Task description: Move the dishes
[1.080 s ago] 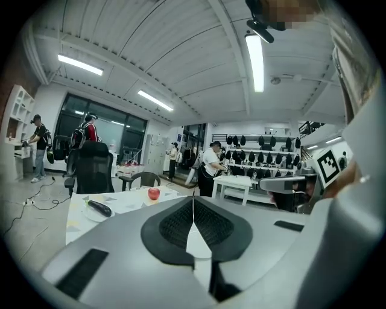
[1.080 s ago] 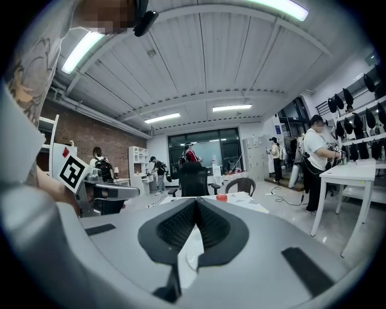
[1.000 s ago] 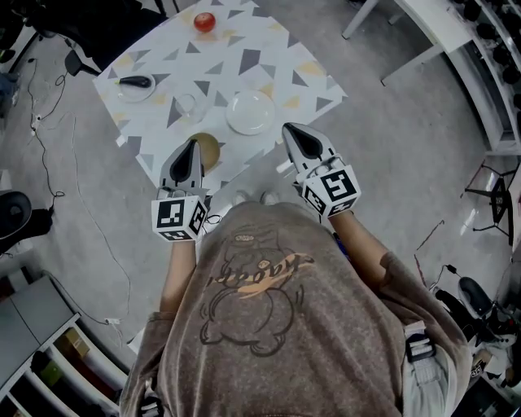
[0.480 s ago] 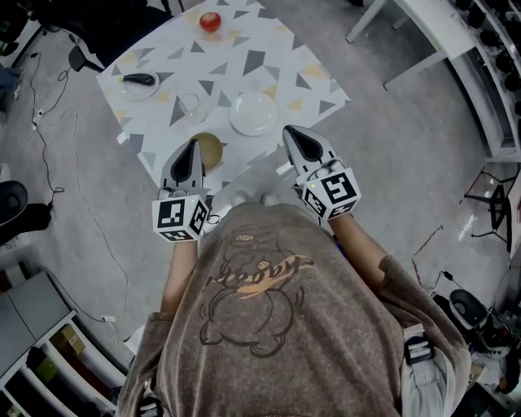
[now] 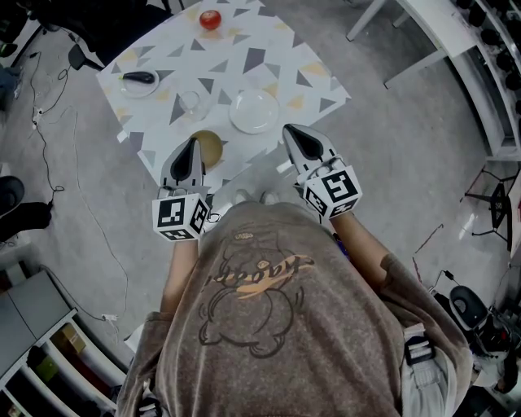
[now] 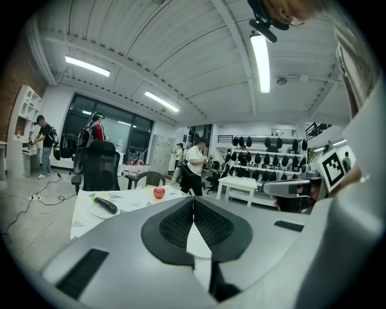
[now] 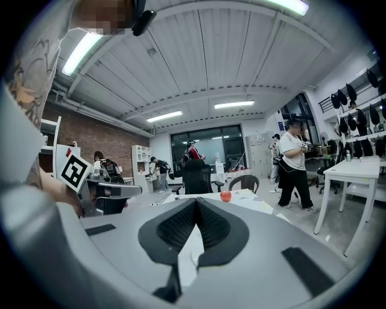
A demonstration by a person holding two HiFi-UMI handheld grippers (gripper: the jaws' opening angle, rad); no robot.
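Observation:
A table (image 5: 269, 57) with a triangle-patterned cloth holds the dishes. An empty white plate (image 5: 253, 111) lies near its front edge, and a brownish bowl (image 5: 209, 147) sits left of it. Behind them stand a clear glass (image 5: 190, 103) and a small plate with a dark eggplant (image 5: 138, 81). A red apple (image 5: 210, 19) rests at the far edge. My left gripper (image 5: 194, 143) hovers shut, its tip over the bowl's near side. My right gripper (image 5: 288, 129) is shut and empty, just right of the white plate. The apple (image 6: 158, 192) shows beyond the closed left jaws.
Grey floor surrounds the table. A white table (image 5: 423, 24) stands at the upper right, with cables on the floor at left (image 5: 49, 122). Office chairs (image 6: 99, 169) and several people (image 6: 194, 166) are beyond the table. Shelves (image 5: 49, 358) sit at the lower left.
The head view has shifted slightly, so the table sits a touch higher and further right in the picture. Both grippers stay shut in the same places.

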